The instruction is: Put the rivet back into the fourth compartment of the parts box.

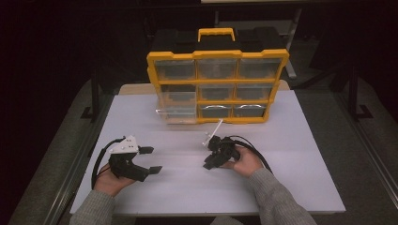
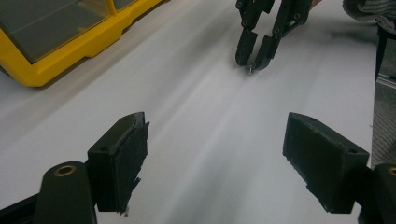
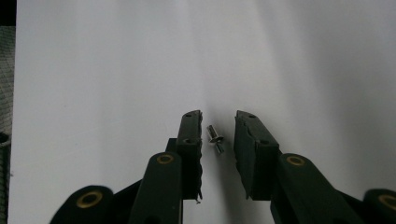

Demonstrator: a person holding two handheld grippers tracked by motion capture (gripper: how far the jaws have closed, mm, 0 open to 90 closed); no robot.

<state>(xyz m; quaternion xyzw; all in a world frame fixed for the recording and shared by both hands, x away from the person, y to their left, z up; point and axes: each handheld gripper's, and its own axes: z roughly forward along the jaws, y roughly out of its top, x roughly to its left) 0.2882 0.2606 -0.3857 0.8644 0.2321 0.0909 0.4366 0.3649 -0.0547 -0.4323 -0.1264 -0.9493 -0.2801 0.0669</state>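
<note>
Work in hand: picking a small metal screw (image 3: 215,139) off the white tabletop (image 1: 291,154) with the right tongs (image 3: 218,126).
Screw, place: it lies flat on the tabletop, in the gap between the two black jaws of the right tongs, closer to the jaw on the left of the right gripper view than to the other.
Screw, long axis: it runs roughly along the jaws, slightly slanted, with the wider head towards the tips and the shank pointing back towards the hand.
Right tongs, state: partly closed, the jaws standing a narrow gap apart; the pads do not appear to touch the screw, so nothing is gripped yet.
Right tongs, pose: tipped down to the tabletop, tips at or just above the surface, seen from the left gripper view (image 2: 252,56) with the screw as a small glint at the tips.
Left tongs (image 1: 151,160): wide open, holding nothing, resting well to the left of the screw.
Nearer hand: the right, by far.
Coming move, as I judge it: closing the gap squarely across the shank; the screw is small and could roll or skid away.
Organiser (image 1: 217,86): yellow-framed drawer case at the far side of the tabletop, one lower-left drawer (image 1: 177,108) pulled out.
</note>
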